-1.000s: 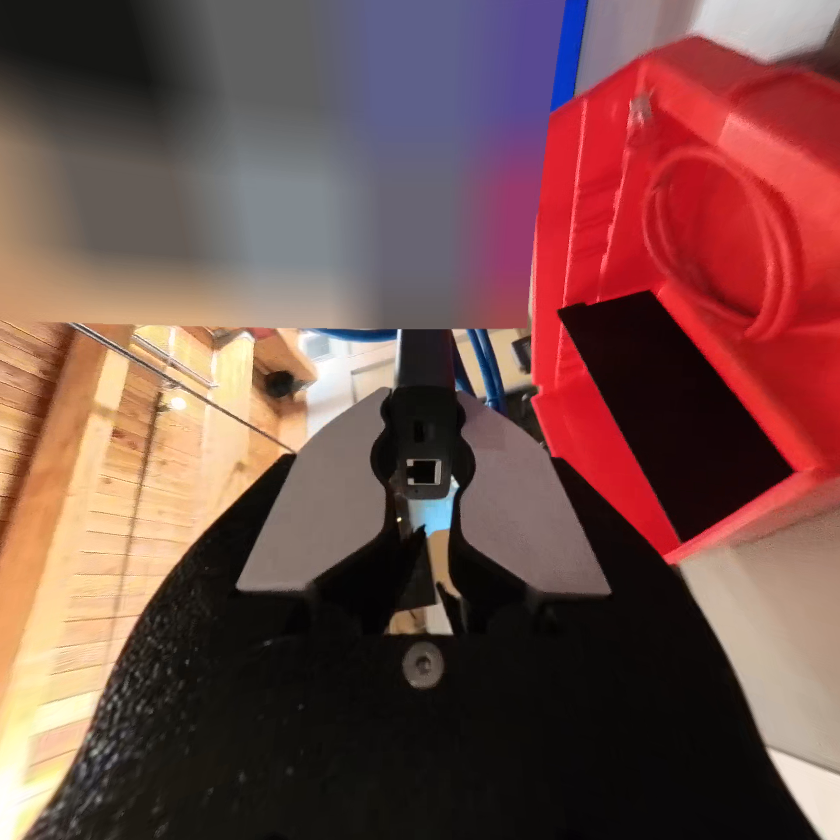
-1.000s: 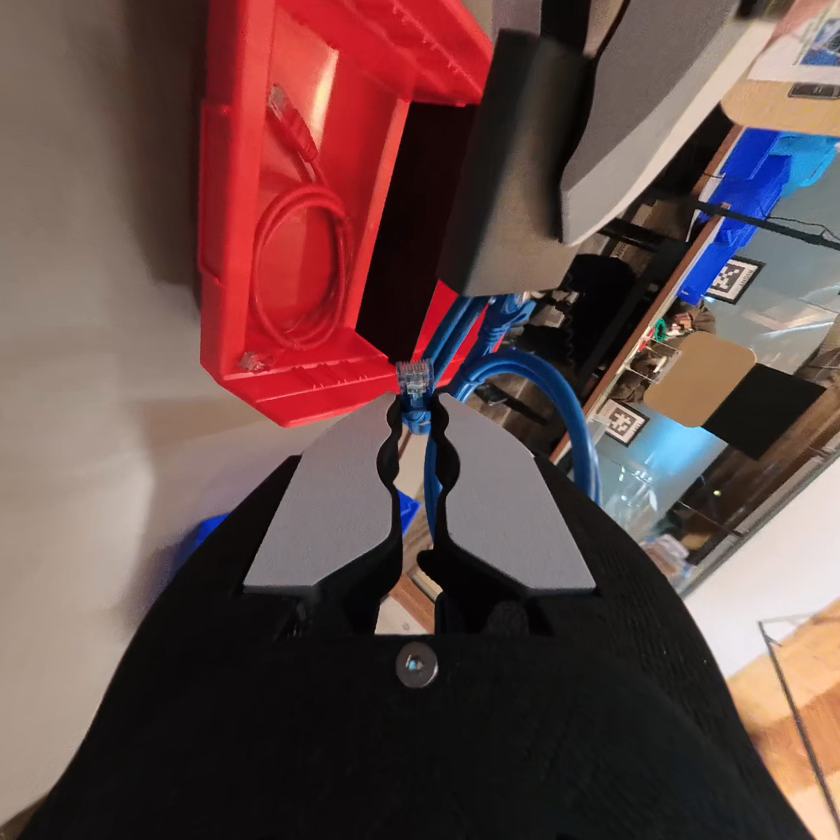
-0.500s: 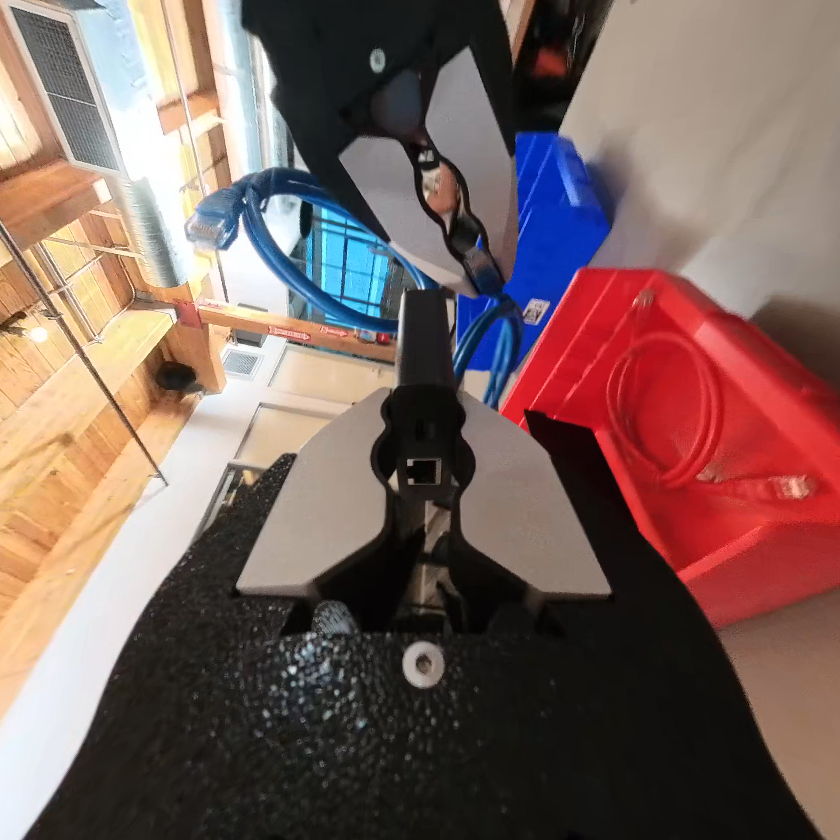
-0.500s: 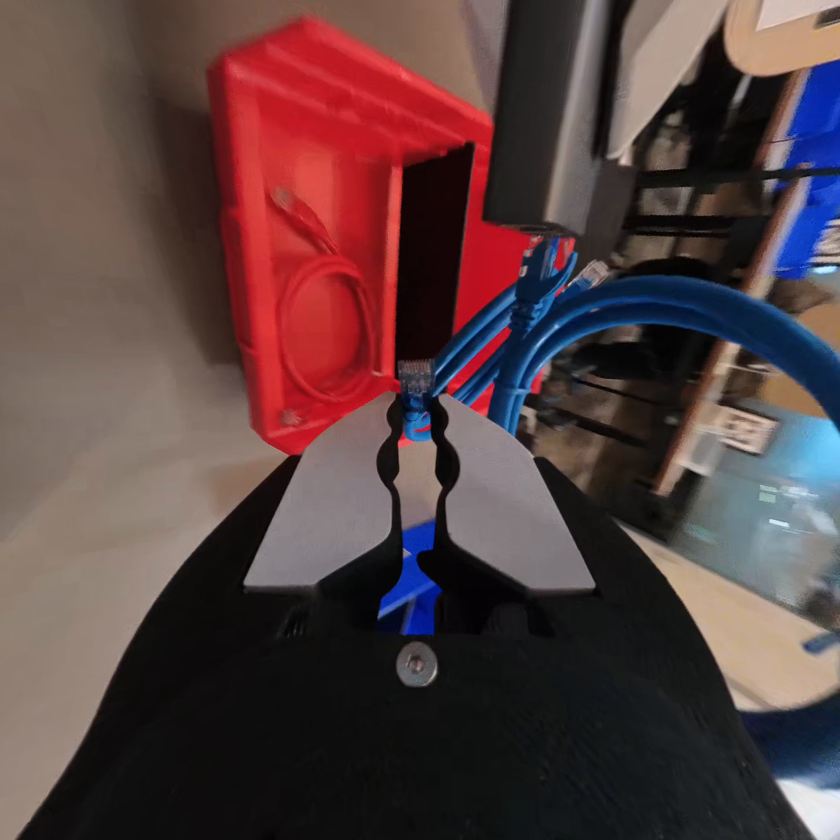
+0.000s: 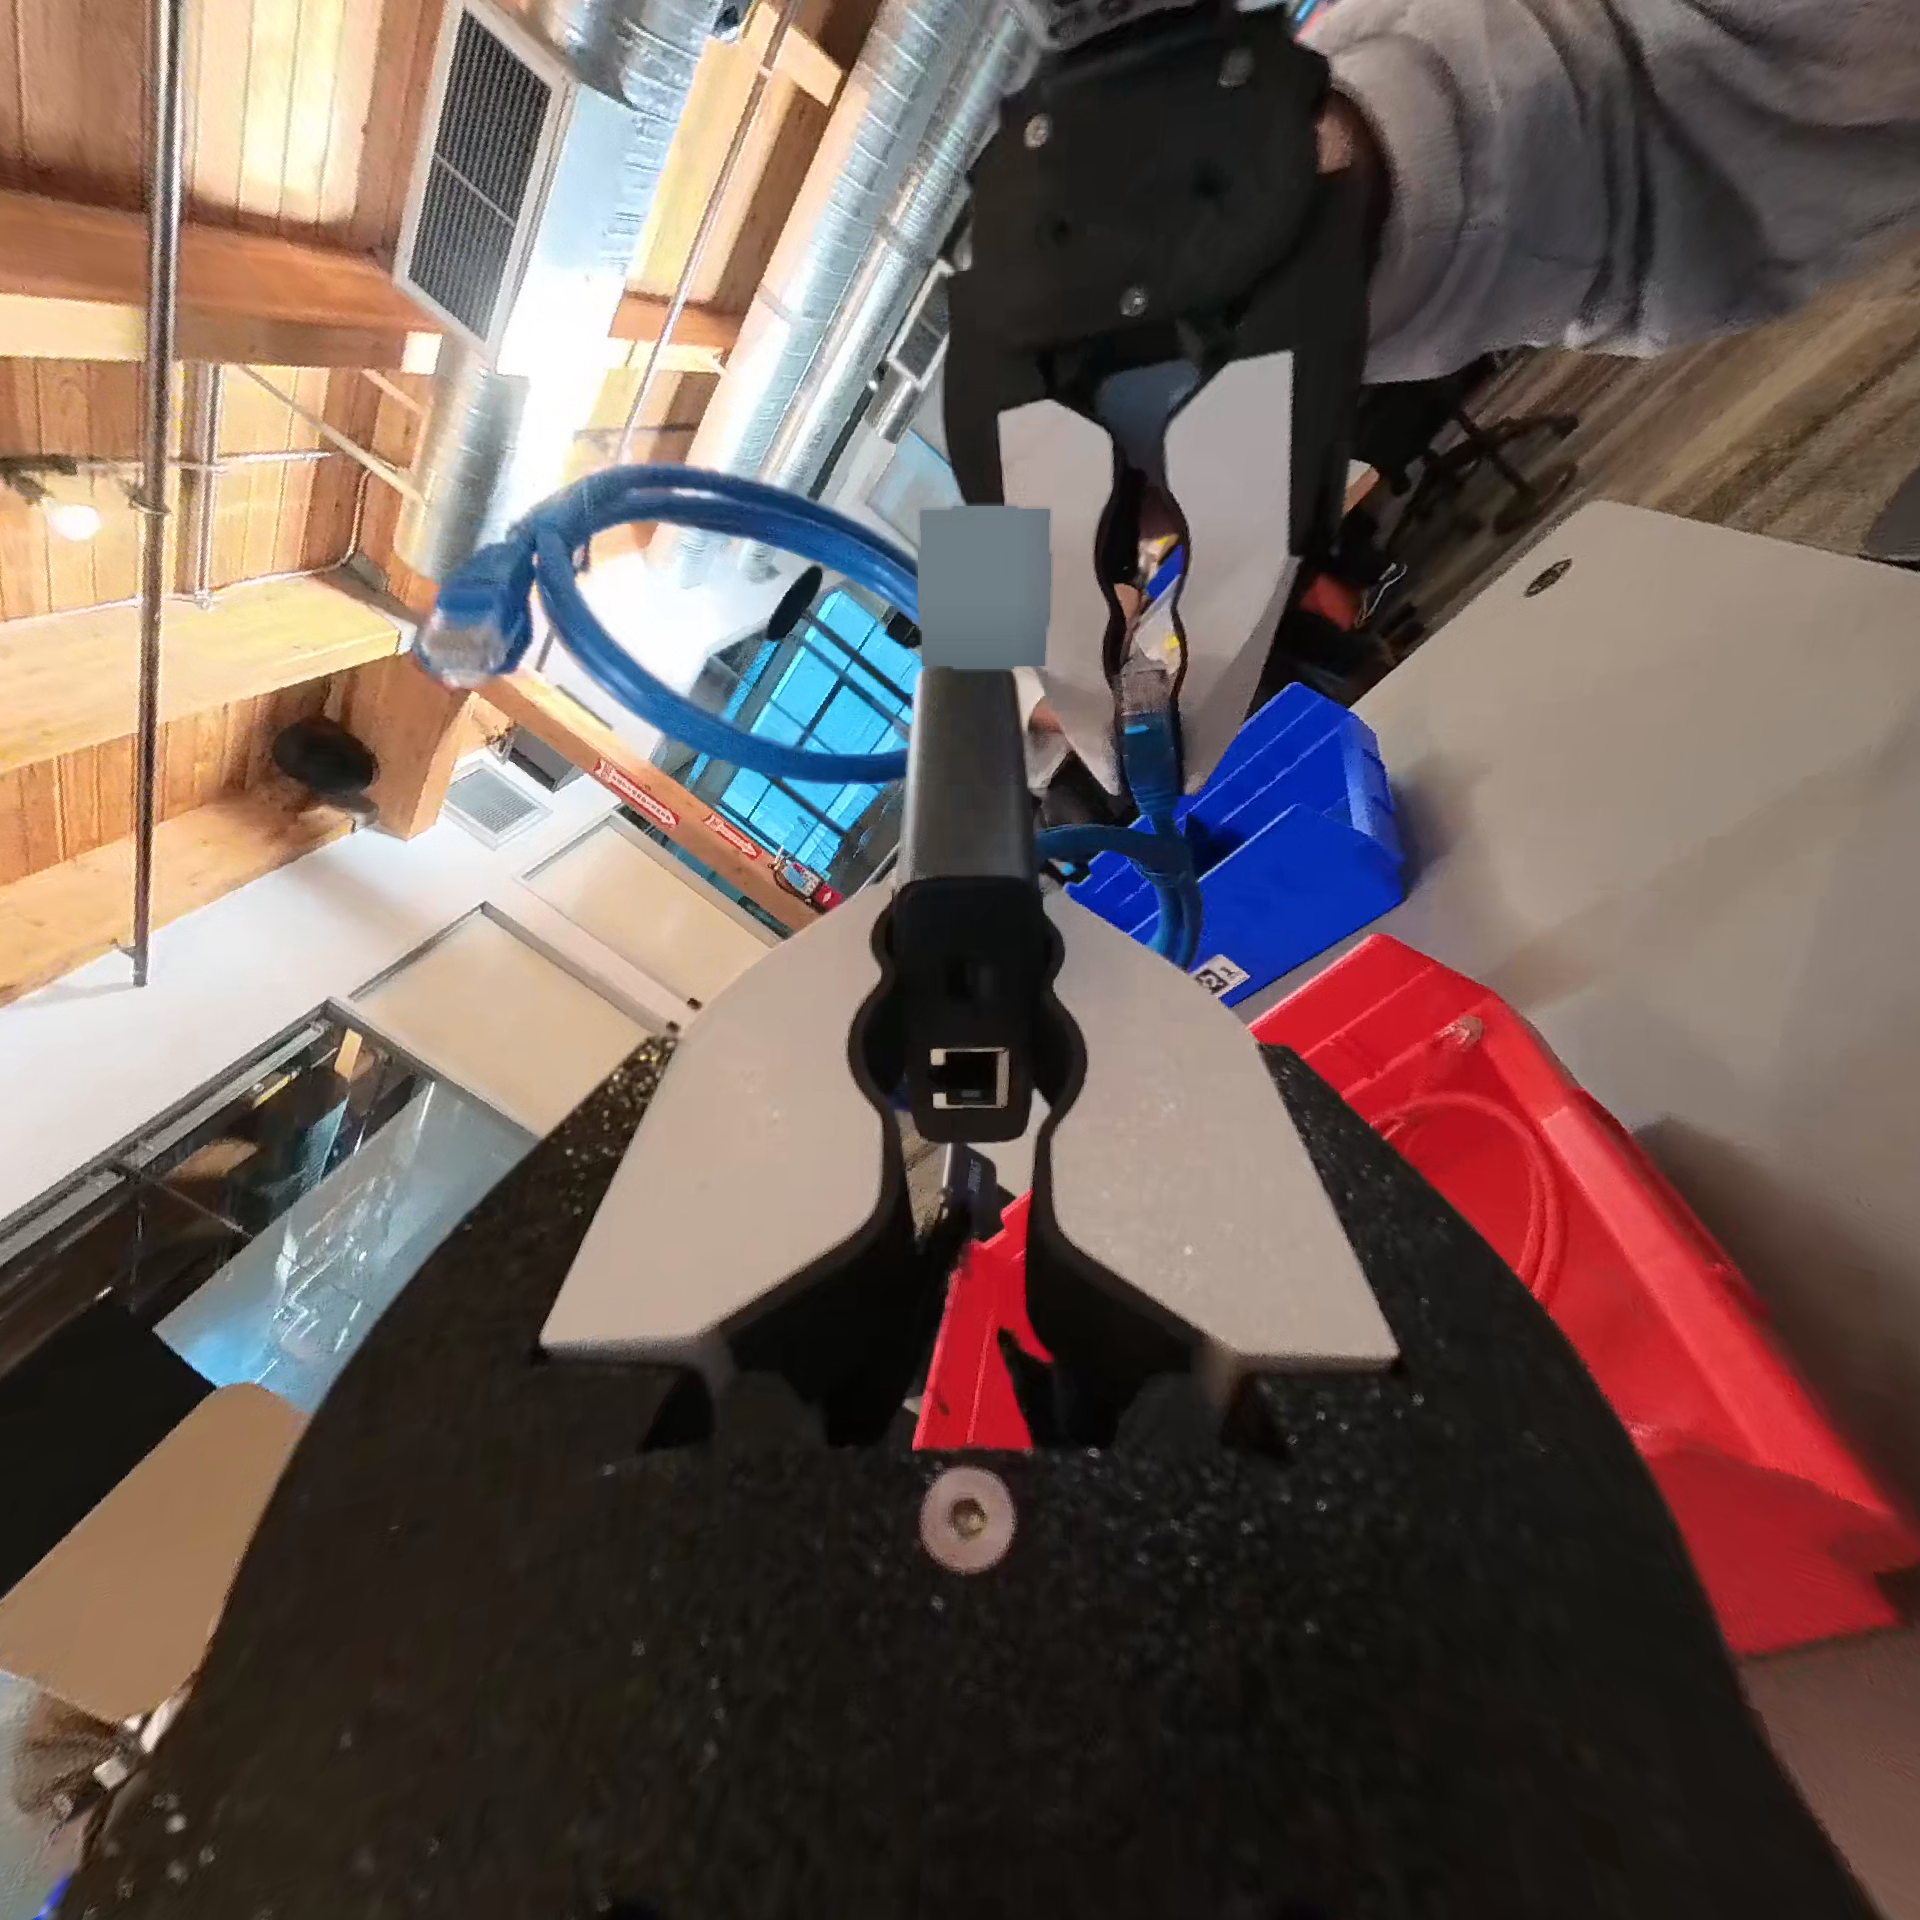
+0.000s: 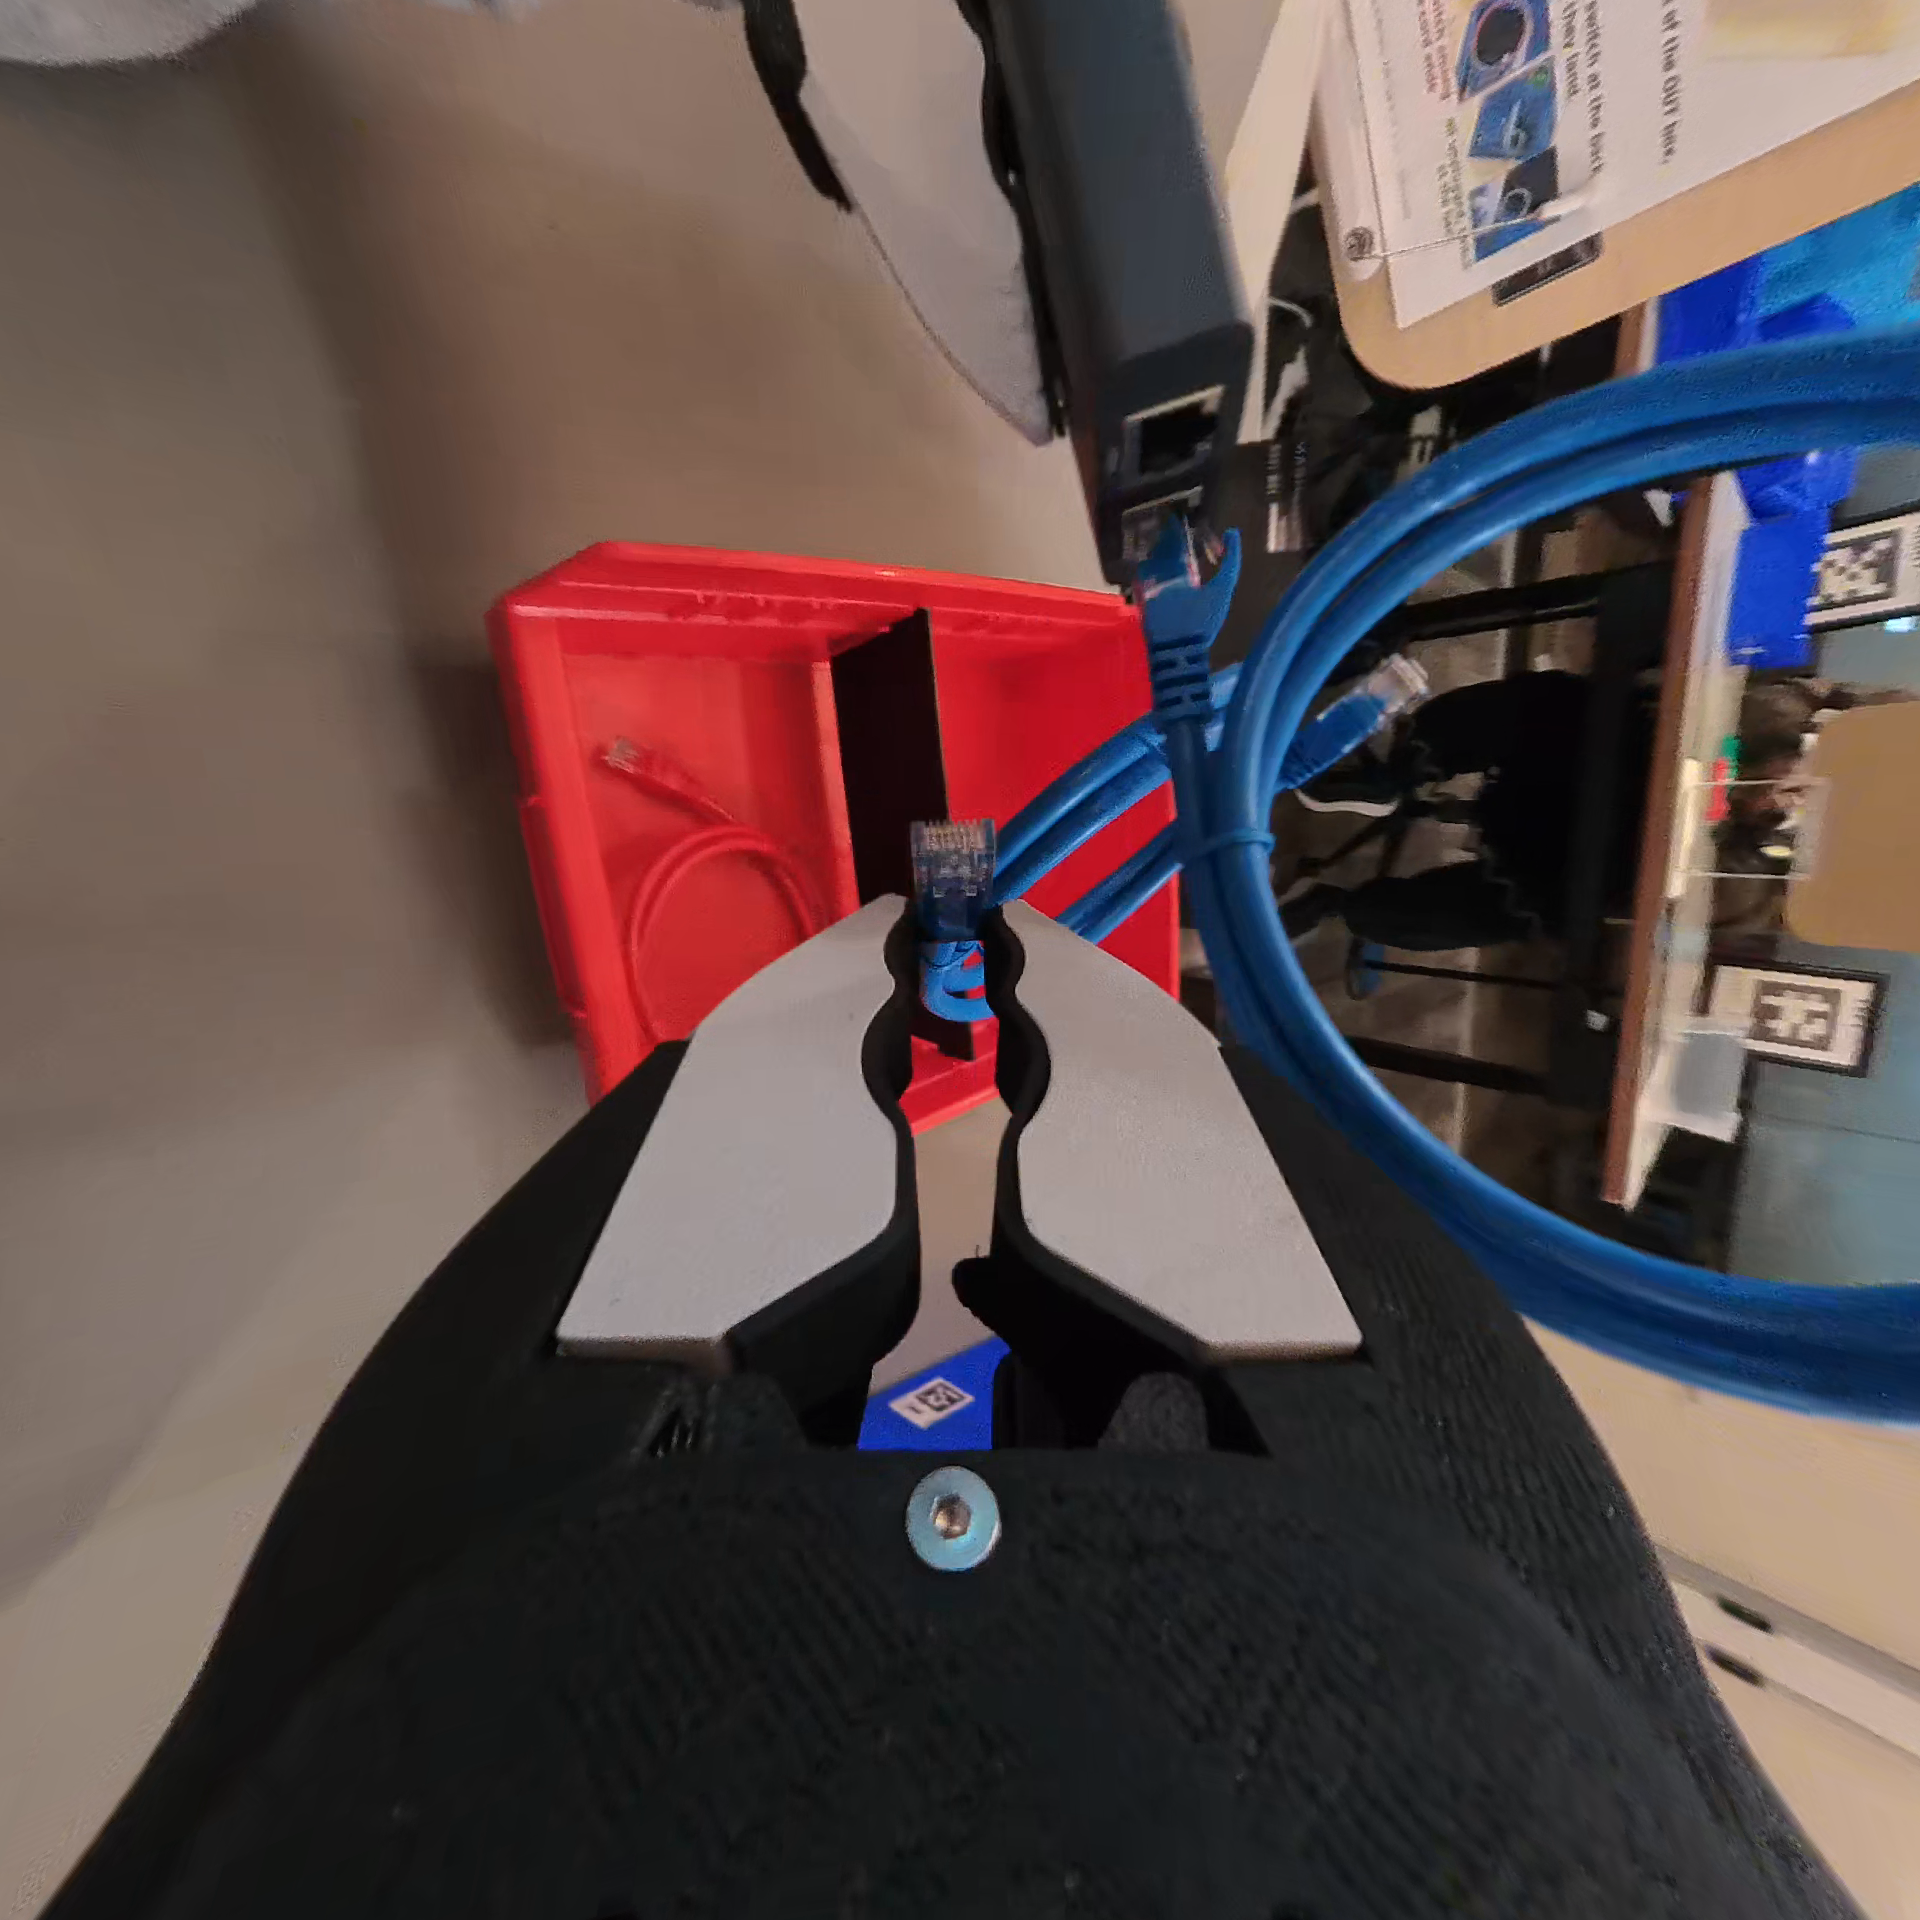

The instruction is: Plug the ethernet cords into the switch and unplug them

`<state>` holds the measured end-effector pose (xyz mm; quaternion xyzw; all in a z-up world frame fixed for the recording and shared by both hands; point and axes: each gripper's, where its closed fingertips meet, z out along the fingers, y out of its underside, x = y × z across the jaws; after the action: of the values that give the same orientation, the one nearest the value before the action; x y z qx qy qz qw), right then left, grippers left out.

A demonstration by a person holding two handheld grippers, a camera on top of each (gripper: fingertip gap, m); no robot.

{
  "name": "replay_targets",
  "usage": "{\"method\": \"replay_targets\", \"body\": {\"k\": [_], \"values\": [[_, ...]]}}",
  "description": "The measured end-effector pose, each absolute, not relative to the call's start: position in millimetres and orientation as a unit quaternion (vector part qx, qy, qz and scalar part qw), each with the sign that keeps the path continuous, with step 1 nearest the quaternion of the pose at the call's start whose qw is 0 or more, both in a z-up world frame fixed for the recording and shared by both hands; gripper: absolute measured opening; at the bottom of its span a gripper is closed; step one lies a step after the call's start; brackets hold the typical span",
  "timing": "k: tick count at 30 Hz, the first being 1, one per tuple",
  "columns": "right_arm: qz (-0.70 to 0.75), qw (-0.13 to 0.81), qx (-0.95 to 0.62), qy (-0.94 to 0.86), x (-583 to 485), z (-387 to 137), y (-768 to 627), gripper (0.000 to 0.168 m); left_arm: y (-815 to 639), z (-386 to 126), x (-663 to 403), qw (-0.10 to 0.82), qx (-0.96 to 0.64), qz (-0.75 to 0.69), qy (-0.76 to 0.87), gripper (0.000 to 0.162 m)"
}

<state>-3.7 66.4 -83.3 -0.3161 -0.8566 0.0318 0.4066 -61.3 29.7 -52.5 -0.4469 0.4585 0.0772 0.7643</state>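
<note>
My left gripper (image 5: 966, 966) is shut on a long black box (image 5: 968, 821) with a network socket (image 5: 968, 1075) in its near end. My right gripper (image 6: 951, 914) is shut on the plug (image 6: 951, 860) of a coiled blue network cable (image 6: 1434, 935). The right gripper (image 5: 1148, 665) shows beyond the box in the left wrist view, holding the blue plug (image 5: 1148, 727); the coil (image 5: 717, 623) hangs to its left. In the right wrist view the black box (image 6: 1143, 260) hangs at the top, with another blue plug (image 6: 1179, 592) at the sockets in its end.
A red bin (image 6: 665, 675) with a black divider (image 6: 894, 748) holds a coiled red cable (image 6: 717, 894) on the beige table (image 6: 260, 520). A blue bin (image 5: 1299, 831) stands behind it. A person's grey sleeve (image 5: 1610, 156) is at the top right. The gap from one gripper's tips to the other's is roughly 8 cm.
Both grippers have swung and kept their grips. The right gripper with the plug now stands more directly beyond the black box, and the red bin has dropped lower in the left wrist view.
</note>
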Motion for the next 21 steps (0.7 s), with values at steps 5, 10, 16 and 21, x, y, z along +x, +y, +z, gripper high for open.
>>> {"method": "replay_targets", "body": {"k": [5,10,16,21], "values": [[0.033,0.413,-0.317,-0.853,-1.9,-85.4,67.3,0.010,32.2,-44.3,-68.8,0.779,-0.452,0.081,0.426,0.020],[-0.023,0.477,-0.294,-0.828,-1.9,-73.8,83.2,0.010,29.8,-31.2,-79.8,0.807,-0.441,0.081,0.384,0.020],[-0.183,0.638,-0.205,-0.719,-2.0,-32.2,102.1,0.010,32.0,-15.8,-82.9,0.836,-0.454,0.042,0.306,0.020],[-0.228,0.727,-0.157,-0.628,2.6,-10.5,100.9,0.010,24.9,-3.8,-75.9,0.851,-0.451,-0.003,0.269,0.020]]}}
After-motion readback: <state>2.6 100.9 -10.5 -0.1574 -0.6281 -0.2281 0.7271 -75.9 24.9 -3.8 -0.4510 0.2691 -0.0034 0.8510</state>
